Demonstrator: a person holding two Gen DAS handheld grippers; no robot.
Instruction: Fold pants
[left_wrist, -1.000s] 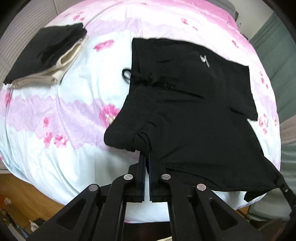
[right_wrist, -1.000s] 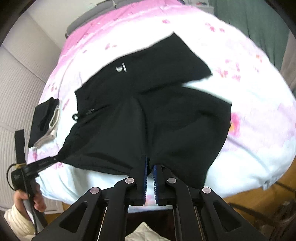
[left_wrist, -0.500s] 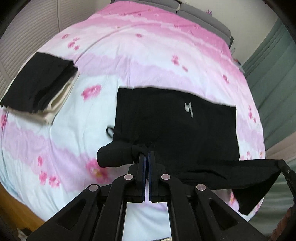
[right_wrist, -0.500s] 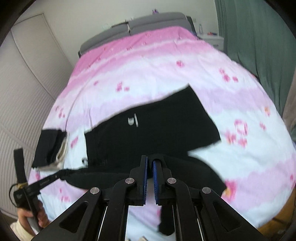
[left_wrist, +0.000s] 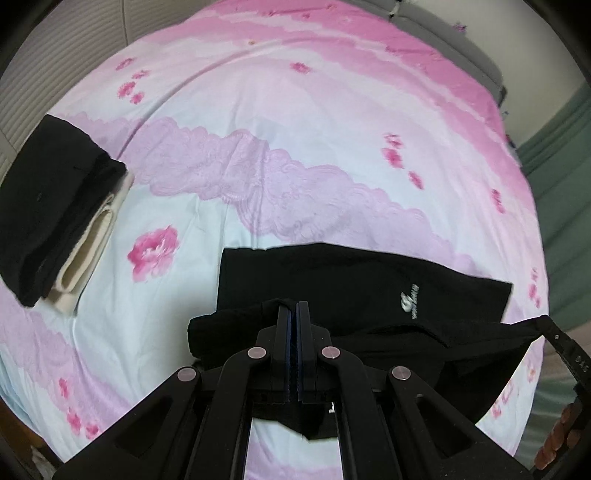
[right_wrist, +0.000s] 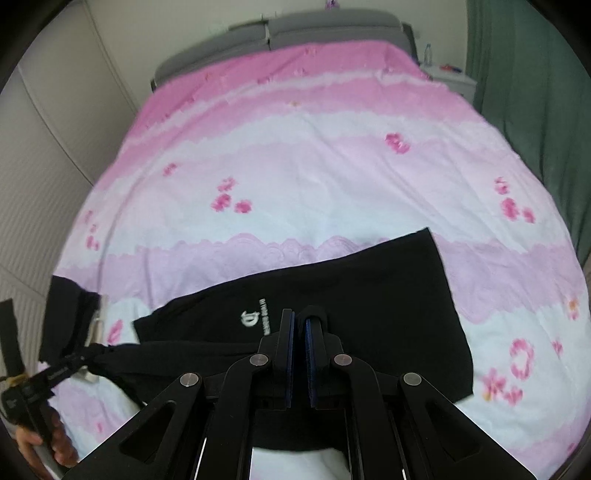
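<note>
Change: we carried the near edge of the pants (left_wrist: 369, 280) over the far half.
Grippers: left (left_wrist: 294, 314) and right (right_wrist: 300, 325) each pinched cloth.
Meaning: fold nearly laid.

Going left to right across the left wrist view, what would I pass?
Folded clothes stack → big pink flower print → left gripper clamped on the black pants → white logo → right gripper pinching the far corner.
</note>
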